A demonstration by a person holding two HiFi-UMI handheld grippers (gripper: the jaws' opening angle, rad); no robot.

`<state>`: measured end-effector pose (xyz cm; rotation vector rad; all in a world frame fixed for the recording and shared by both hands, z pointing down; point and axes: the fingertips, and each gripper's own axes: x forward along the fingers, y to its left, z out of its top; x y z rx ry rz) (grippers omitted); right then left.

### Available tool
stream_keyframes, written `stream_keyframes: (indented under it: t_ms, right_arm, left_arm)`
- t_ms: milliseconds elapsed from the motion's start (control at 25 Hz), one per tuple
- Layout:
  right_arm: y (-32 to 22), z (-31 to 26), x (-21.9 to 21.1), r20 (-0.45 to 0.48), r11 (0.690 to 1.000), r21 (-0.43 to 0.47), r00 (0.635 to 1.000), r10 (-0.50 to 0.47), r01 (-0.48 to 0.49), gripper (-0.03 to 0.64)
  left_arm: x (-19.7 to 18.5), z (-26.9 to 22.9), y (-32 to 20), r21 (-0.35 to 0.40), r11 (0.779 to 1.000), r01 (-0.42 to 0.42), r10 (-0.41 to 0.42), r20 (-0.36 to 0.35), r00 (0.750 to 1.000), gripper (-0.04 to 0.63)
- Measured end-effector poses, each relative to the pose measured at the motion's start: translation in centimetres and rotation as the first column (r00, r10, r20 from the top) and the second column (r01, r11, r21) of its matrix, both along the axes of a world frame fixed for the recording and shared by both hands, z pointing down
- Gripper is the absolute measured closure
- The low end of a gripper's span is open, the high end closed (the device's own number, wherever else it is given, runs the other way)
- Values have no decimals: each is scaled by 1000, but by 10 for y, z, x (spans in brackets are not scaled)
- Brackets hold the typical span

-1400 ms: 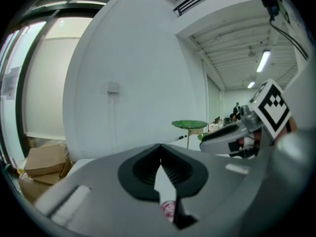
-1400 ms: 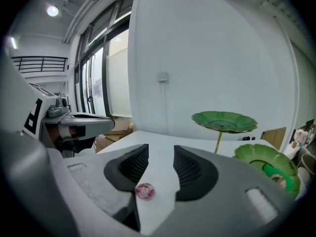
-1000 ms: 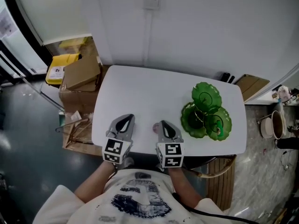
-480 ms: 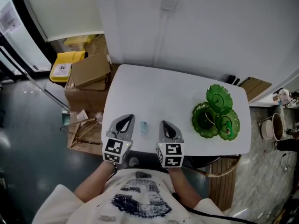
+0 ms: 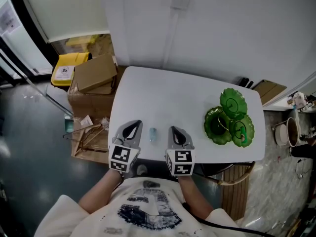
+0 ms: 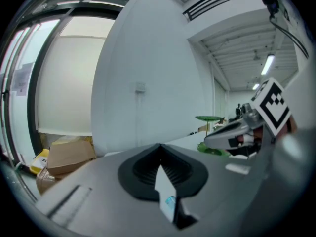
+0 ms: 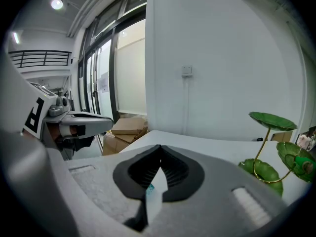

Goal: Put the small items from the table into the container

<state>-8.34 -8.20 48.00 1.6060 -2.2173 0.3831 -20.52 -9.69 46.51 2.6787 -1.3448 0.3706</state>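
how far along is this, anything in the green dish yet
Done: nothing I can confirm; the green leaf dish is too small here to see contents. In hand: nothing, the left gripper and right gripper are both shut at the near edge of the white table. Left: the small bluish item lies on the table between them, apart from the dish.

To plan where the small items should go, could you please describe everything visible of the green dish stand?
The green dish stand has three glossy, round, leaf-like dishes set at different heights on a thin gold wire stem. It stands upright at the right end of the white table, near the front edge.
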Motion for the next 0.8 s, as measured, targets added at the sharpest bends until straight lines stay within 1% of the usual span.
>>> stream_keyframes:
  t_ms: [160, 440, 800]
  right_arm:
    - [0, 6, 2, -3, 1000, -16, 1000, 8, -8, 617]
    - [1, 8, -1, -6, 999, -25, 1000, 20, -20, 615]
    - [7, 10, 8, -14, 998, -45, 999, 33, -33, 617]
  left_arm:
    - [3, 4, 0, -14, 1000, -17, 17, -26, 1000, 606]
    - [-2, 10, -3, -24, 1000, -9, 8, -30, 1000, 606]
    - [0, 20, 2, -80, 997, -8, 4, -51, 999, 605]
